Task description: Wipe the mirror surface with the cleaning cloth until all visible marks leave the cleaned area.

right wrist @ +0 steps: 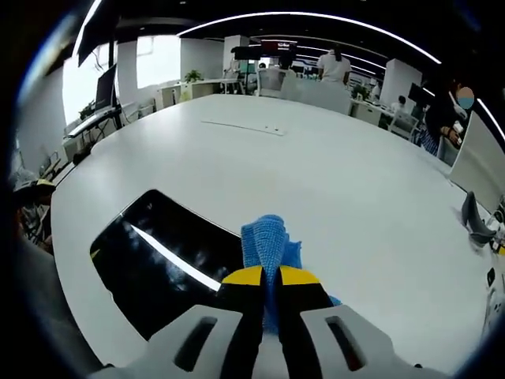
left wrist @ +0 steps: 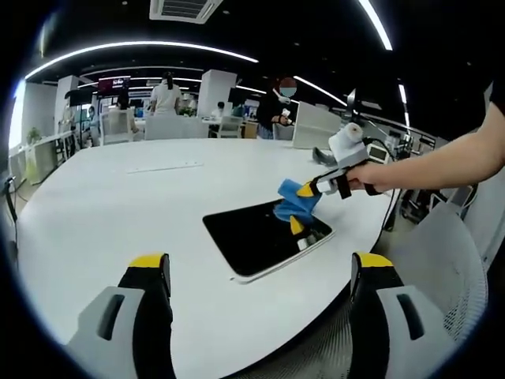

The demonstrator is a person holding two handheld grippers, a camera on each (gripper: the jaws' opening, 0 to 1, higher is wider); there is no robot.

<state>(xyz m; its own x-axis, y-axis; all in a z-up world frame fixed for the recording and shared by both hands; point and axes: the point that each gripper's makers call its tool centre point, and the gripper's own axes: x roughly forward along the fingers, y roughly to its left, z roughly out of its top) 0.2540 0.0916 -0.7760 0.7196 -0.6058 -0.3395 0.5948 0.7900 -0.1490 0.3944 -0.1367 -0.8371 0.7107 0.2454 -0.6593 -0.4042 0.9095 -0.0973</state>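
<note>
Both grippers accounted for: my right gripper point(right wrist: 271, 278) clenches the blue cleaning cloth point(right wrist: 268, 241) on the mirror point(left wrist: 256, 237); my left gripper point(left wrist: 260, 276) hovers spread, holding nothing. Wiping looks underway at one edge; I judge most glass remains.

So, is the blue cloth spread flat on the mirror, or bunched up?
Bunched up. The blue cloth is gathered into a wad, pinched in the shut right tool, and it touches the mirror near one edge.
</note>
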